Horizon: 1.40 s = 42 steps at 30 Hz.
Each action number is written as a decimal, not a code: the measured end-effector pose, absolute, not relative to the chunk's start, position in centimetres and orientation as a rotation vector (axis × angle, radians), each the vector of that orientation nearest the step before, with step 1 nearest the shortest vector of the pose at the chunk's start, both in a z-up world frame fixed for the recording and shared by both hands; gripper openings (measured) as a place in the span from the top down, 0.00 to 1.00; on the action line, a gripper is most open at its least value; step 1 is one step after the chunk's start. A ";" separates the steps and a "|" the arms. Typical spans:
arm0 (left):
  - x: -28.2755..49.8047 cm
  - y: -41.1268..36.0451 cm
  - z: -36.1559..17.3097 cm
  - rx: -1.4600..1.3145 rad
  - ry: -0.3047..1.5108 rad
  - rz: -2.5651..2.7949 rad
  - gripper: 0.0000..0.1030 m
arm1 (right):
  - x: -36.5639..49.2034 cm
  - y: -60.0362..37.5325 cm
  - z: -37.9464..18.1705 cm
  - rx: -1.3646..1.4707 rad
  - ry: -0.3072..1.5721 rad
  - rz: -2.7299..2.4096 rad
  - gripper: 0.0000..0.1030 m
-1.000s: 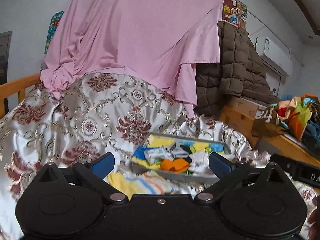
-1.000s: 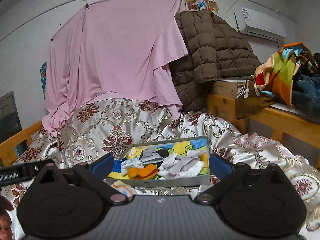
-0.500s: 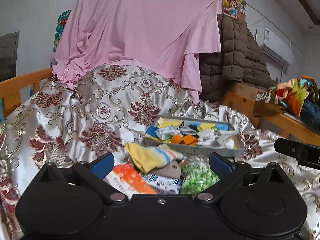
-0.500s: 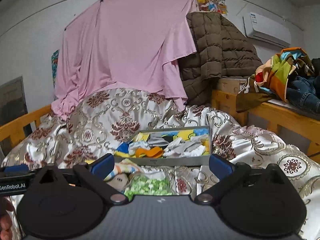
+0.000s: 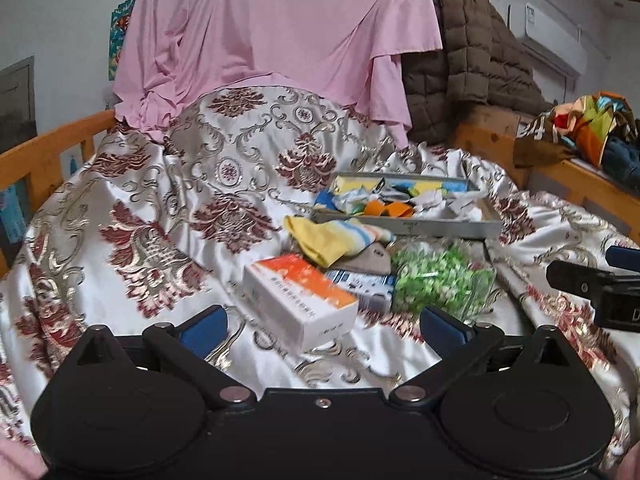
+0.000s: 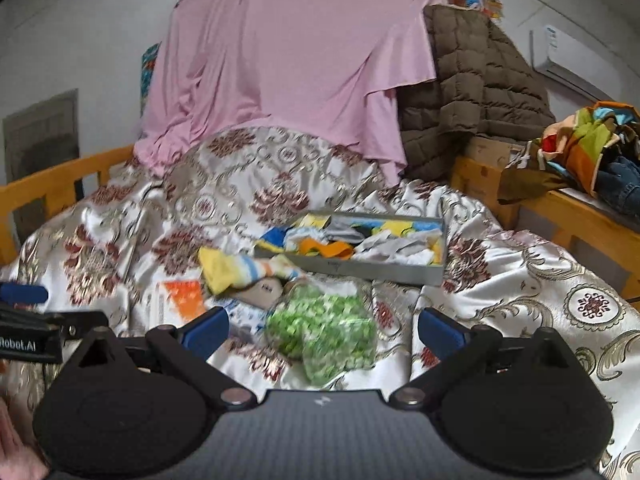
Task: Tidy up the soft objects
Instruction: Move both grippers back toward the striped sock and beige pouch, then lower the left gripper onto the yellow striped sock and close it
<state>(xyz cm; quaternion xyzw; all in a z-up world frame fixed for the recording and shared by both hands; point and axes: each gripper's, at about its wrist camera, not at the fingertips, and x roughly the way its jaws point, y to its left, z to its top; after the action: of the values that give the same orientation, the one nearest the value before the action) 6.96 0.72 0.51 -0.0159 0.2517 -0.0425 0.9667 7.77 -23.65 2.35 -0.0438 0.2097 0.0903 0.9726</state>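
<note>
Just crumpled yellow striped sock [image 5: 336,238], blue/orange/wht bands, beside tray [image 5: 404,226]

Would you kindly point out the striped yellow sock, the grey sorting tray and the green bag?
Striped yellow sock [image 5: 332,238], left wrist view, yellow middle part.
Grey sorting tray [image 6: 360,269], right wrist view, front wall.
Green bag [image 6: 324,330], right wrist view, centre.

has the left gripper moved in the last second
Yes. The left gripper has pulled back and tilted down: the grey tray, once just past its fingers, now sits farther off, with the orange-and-white box newly in view.
</note>
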 end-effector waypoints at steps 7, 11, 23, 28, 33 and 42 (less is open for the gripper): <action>6.6 1.0 0.5 0.004 0.556 0.004 0.01 | 7.5 -21.6 1.3 -0.140 0.483 0.248 0.00; 7.1 1.4 0.2 -0.007 0.582 0.037 0.01 | 8.1 -20.9 0.6 -0.157 0.510 0.272 0.00; 8.5 1.9 -0.5 -0.040 0.634 0.100 0.01 | 9.4 -19.1 -0.5 -0.183 0.529 0.305 0.00; 9.4 2.7 -0.7 -0.094 0.649 0.130 0.01 | 10.3 -18.2 -0.6 -0.212 0.507 0.320 0.00; 10.7 3.4 -0.9 -0.129 0.652 0.161 0.01 | 11.9 -17.6 -0.7 -0.209 0.508 0.345 0.00; 13.6 3.8 -1.7 -0.116 0.660 0.206 0.01 | 15.2 -17.1 -0.5 -0.195 0.477 0.342 0.00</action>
<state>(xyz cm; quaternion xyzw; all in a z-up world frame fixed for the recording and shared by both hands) 13.64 3.81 -1.71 -0.0569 0.3232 0.1007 0.9392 15.19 -17.07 -0.49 -0.0961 0.2348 0.1681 0.9526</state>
